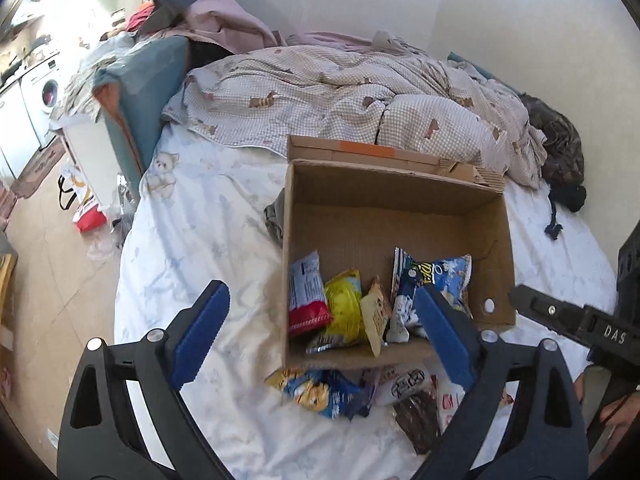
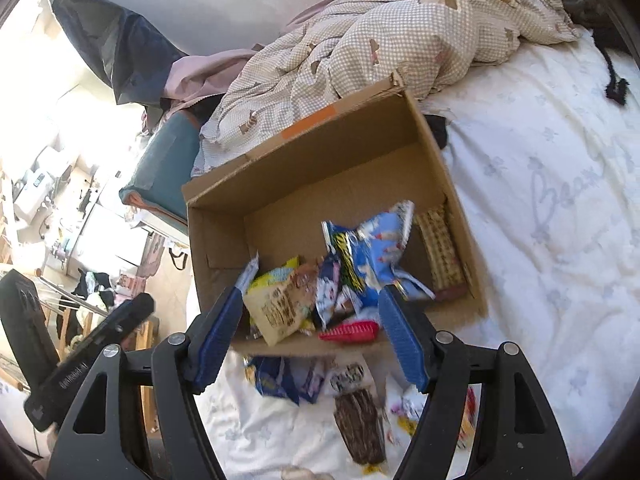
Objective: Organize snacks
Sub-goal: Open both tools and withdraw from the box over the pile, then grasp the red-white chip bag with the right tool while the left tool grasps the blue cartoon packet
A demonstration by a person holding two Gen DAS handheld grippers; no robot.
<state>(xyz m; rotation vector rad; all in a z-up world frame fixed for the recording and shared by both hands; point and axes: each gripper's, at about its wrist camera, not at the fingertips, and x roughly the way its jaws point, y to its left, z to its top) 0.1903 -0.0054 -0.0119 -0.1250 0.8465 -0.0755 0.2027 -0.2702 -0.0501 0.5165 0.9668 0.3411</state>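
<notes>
Snack packets (image 1: 348, 308) being gathered in cardboard box (image 1: 492, 216) ahead of left gripper (image 1: 322, 324) and right gripper (image 2: 312, 328); both being held wide apart, empty.

One box (image 1: 492, 220) sits on the bed. Inside it five packets show from the left wrist: one blue-and-red (image 1: 306, 296), one yellow (image 1: 346, 308), one tan (image 1: 376, 316), and two blue-and-white (image 1: 448, 276) (those two overlap, so their split is unsure). The right wrist adds one brown checked packet (image 2: 440, 248) at the box's wall. In front of the box lie about five more packets (image 1: 320, 394), partly hidden. Two grippers (image 1: 320, 340), one duvet (image 1: 320, 92).
</notes>
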